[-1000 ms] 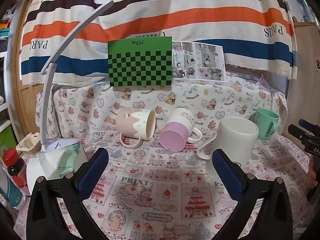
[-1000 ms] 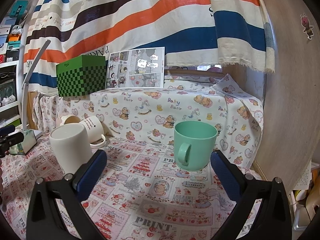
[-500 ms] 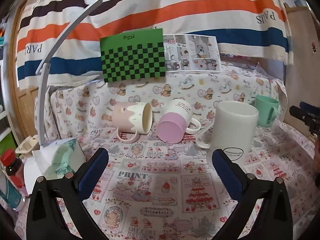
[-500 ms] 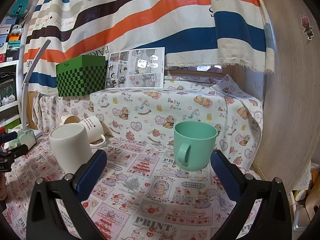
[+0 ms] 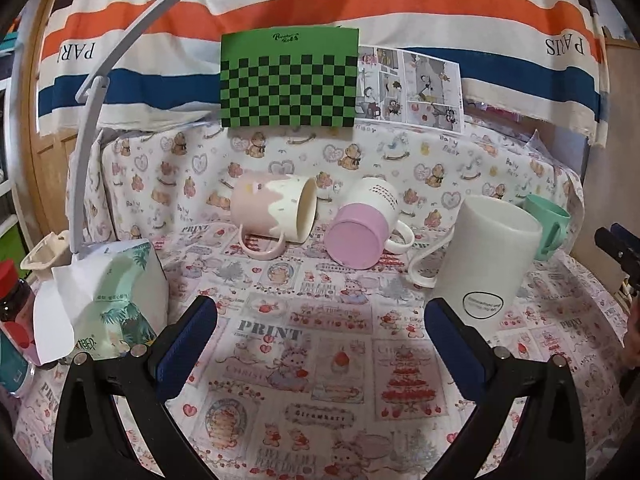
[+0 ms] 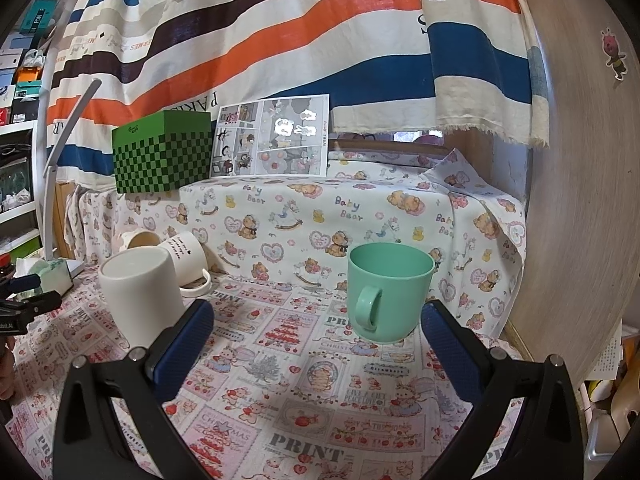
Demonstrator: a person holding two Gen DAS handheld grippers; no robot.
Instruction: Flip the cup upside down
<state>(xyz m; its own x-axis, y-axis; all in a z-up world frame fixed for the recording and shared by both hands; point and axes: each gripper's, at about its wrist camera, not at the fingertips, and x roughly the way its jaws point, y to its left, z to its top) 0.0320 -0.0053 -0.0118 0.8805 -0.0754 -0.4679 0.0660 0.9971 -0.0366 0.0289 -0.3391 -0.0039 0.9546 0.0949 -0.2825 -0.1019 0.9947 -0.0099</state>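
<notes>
- Desk (image 6: 304, 392) under a printed cloth, striped fabric behind;
- left hand-held gripper (image 5: 320, 324) spread apart, empty, near the white mug (image 5: 486, 264);
- right hand-held gripper (image 6: 316, 324) likewise apart, facing the upright green cup (image 6: 386, 292); it looks light, rigid, smooth; grip across the body.

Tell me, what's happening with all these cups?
Someone holds a gripper in each hand, and both are open and empty. The right gripper points at the green cup, which stands upright on the table. The left gripper faces the white cup, already upside down, and the pink cup and purple cup lying on their sides. Nothing is being flipped yet.
</notes>
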